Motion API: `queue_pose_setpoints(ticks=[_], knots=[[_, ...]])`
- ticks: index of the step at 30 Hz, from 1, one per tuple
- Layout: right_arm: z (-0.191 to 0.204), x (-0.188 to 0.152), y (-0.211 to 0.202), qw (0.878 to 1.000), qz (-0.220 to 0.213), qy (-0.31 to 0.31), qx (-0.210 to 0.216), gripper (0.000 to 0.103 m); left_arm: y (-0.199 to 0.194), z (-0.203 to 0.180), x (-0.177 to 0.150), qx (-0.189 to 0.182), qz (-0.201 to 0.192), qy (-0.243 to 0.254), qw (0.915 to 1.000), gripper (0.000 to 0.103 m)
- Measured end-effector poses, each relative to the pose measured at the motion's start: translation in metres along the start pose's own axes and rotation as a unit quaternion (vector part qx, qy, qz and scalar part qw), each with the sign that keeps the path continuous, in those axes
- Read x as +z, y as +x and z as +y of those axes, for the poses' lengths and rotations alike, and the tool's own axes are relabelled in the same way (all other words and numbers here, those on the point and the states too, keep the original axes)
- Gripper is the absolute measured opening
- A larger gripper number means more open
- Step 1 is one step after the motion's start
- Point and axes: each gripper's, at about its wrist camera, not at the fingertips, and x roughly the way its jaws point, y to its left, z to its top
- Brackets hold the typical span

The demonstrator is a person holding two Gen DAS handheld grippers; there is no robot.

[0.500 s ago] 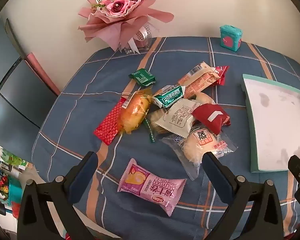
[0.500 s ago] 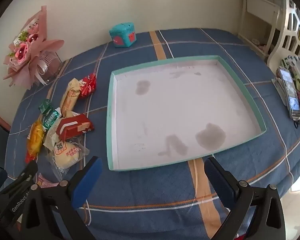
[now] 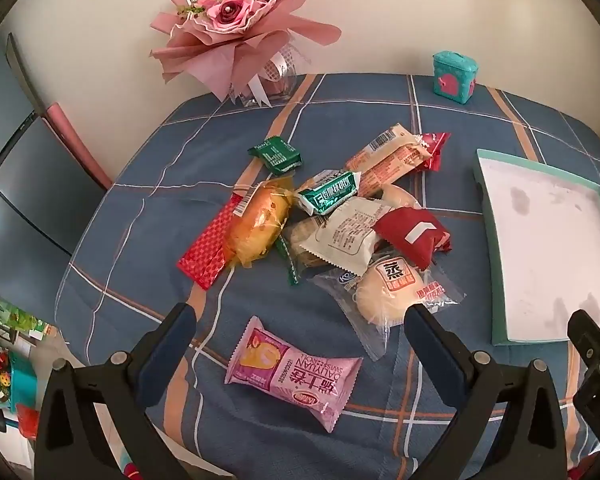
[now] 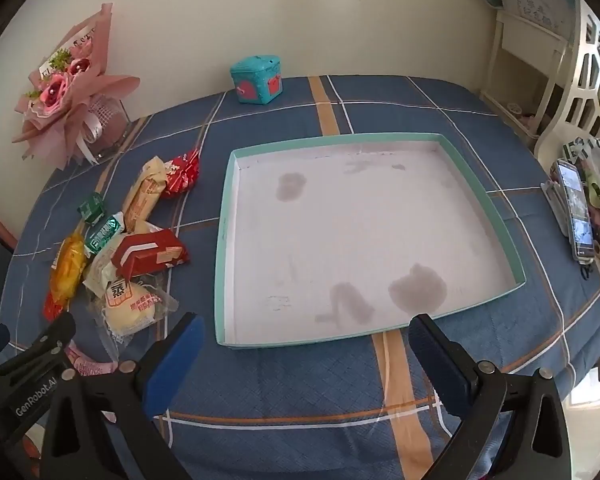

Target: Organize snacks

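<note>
Left gripper (image 3: 300, 326) spread wide, gripping nothing, pink plastic-wrapped snack roll (image 3: 294, 374) lying just below its fingertips. Right gripper (image 4: 306, 332) equally wide, shallow teal-rimmed white cardboard tray (image 4: 224, 240) directly ahead.

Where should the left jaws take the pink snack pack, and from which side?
Grip the pink pack across its puffed middle, coming from above. It lies flat and alone on the cloth, clear of the pile, its long axis slanted, so turn the open left gripper to span its short width.
</note>
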Motion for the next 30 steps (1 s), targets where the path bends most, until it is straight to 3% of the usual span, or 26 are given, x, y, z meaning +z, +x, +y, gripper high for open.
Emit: queue_pose_setpoints(ticks=[30], knots=[[0.0018,0.0003,0.0043,1.000,0.019,0.002,-0.002,0.103,0.0053,-0.0008,-0.0013,-0.006,0.018,-0.008,0.9998,0.103]])
